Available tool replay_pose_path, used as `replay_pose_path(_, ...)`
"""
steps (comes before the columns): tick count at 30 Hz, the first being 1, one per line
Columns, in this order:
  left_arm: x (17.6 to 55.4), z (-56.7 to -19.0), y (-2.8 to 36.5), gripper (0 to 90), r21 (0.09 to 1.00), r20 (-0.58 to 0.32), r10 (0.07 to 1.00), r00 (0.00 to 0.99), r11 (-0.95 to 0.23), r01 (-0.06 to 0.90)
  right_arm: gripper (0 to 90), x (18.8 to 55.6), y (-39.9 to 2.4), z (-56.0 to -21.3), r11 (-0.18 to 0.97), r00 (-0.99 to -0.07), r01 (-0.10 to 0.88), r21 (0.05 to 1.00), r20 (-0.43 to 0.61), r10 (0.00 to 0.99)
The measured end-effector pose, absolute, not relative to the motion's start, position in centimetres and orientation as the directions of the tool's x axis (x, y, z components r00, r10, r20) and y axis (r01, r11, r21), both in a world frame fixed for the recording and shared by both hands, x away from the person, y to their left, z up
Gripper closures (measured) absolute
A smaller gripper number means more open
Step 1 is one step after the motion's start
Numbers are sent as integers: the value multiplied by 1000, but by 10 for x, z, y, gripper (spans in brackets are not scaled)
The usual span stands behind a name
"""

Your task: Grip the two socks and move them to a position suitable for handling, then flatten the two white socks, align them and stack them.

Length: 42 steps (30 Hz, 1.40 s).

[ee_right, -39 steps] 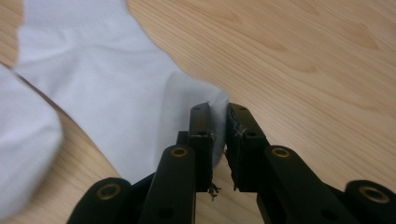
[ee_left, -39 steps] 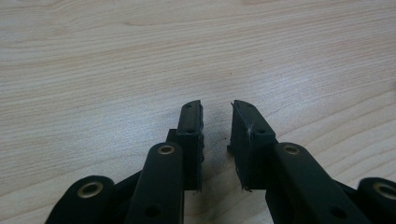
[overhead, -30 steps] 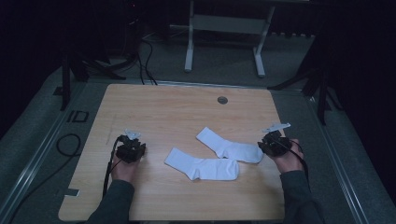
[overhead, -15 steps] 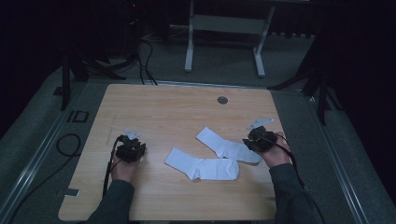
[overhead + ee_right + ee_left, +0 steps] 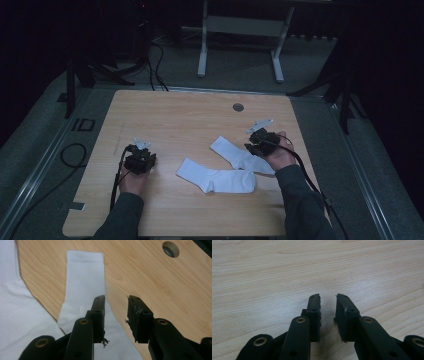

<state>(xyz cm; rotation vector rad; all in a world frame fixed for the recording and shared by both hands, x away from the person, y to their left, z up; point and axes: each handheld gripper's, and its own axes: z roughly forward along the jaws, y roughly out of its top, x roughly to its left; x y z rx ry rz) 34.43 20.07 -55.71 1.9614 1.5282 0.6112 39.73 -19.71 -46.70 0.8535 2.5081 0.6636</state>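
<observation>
Wooden worktop (image 5: 175,120) carries two white socks lying flat near the middle-right: the nearer sock (image 5: 216,177) runs across, the farther sock (image 5: 239,156) lies angled with its cuff toward the worktop middle, and the two touch or overlap at the right end.

Step in hand, as I read it: approach for a first pick. The right gripper (image 5: 252,144) hovers at the farther sock, over the foot part. Its jaws have just been opening, now a moderate gap, nothing gripped. The left gripper (image 5: 141,155) sits parked at the worktop's left, well apart from the socks, jaws slightly apart, empty.

Next move likely calls for lowering the right gripper so one jaw gets under or pinches the fabric edge, then closing; thin flat cloth, easy to miss.

High view gives the layout of both socks and both hands. The right gripper view adds the ribbed cuff (image 5: 85,267), the left-hand jaw over the fabric and the other over bare wood, plus the cable hole (image 5: 170,249). The left gripper view shows bare wood grain between its jaws.
</observation>
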Motion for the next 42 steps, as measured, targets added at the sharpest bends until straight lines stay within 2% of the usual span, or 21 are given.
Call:
replay_pose_path(24,345,-557,201,735,682,9,970,244,-184,708,635,411,-165,-471,745,-770,413,524,-236,593)
replay_pose_path(28,345,-557,201,734,682,9,970,243,-184,708,634,416,-162,-472,738,-782,415,532,-207,588)
replay_pose_path(42,345,-557,201,734,683,10,970,243,-184,707,631,428,-139,-484,791,-829,392,470,-194,525)
